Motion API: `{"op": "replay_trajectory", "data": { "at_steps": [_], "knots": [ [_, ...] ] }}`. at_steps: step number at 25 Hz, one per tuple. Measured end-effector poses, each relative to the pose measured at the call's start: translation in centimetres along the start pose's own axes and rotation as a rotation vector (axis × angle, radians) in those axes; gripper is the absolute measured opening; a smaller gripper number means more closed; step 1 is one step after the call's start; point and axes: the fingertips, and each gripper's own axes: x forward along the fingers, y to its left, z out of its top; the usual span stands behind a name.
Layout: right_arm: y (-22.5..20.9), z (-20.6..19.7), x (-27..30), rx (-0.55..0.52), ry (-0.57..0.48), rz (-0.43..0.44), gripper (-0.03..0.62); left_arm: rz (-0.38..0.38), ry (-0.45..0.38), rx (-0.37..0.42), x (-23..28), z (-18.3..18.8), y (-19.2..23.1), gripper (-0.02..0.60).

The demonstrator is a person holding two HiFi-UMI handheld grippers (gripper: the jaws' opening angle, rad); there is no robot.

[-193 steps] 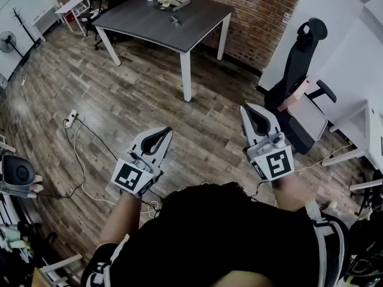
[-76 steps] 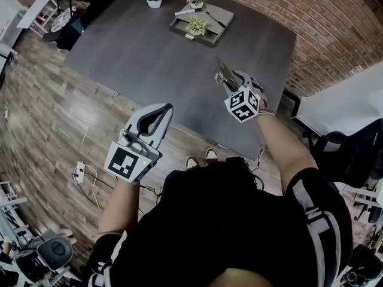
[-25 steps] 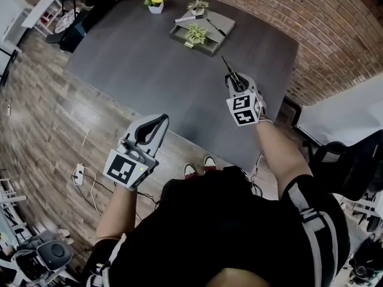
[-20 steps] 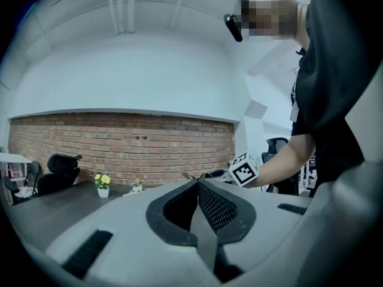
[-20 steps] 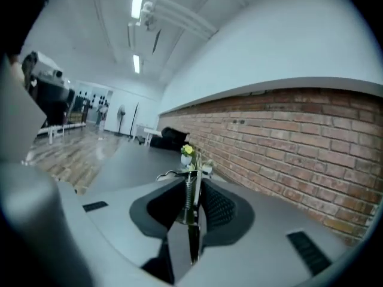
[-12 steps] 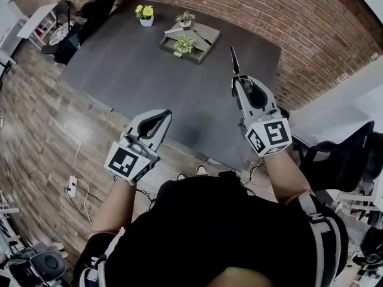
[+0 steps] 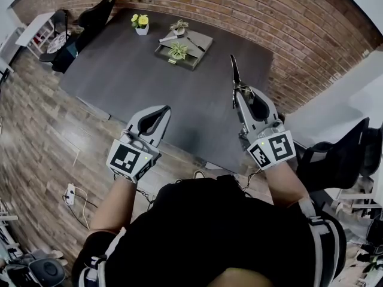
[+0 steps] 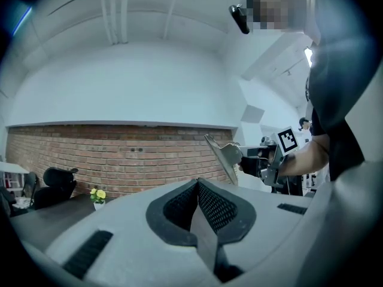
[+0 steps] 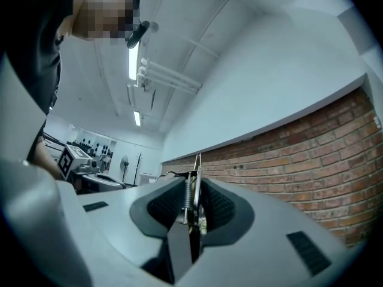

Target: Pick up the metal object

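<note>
The metal object is a slim spring-loaded tool with a pointed tip, and it sticks up past the fingertips of my right gripper. That gripper is shut on it and holds it in the air over the dark table. In the right gripper view the tool's spring and blades sit clamped between the pads. My left gripper is raised at the table's near edge, shut with nothing in it. The left gripper view shows its closed tips and the held tool off to the right.
A tray with small green plants and a pot of yellow flowers stand at the table's far side, against the brick wall. Office chairs stand at the far left and at the right. Cables lie on the wooden floor.
My right gripper has lifted up and back toward me with the metal object still in it. The left gripper has risen slightly. The table now looks farther away.
</note>
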Motion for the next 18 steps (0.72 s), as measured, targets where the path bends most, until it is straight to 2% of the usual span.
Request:
{"op": "replay_trajectory", "data": {
  "at_steps": [18],
  "knots": [
    [0.18,0.19,-0.16,0.031,-0.010,0.016,0.083,0.002,0.000,0.005,0.20,0.55,-0.14,0.008]
  ]
}}
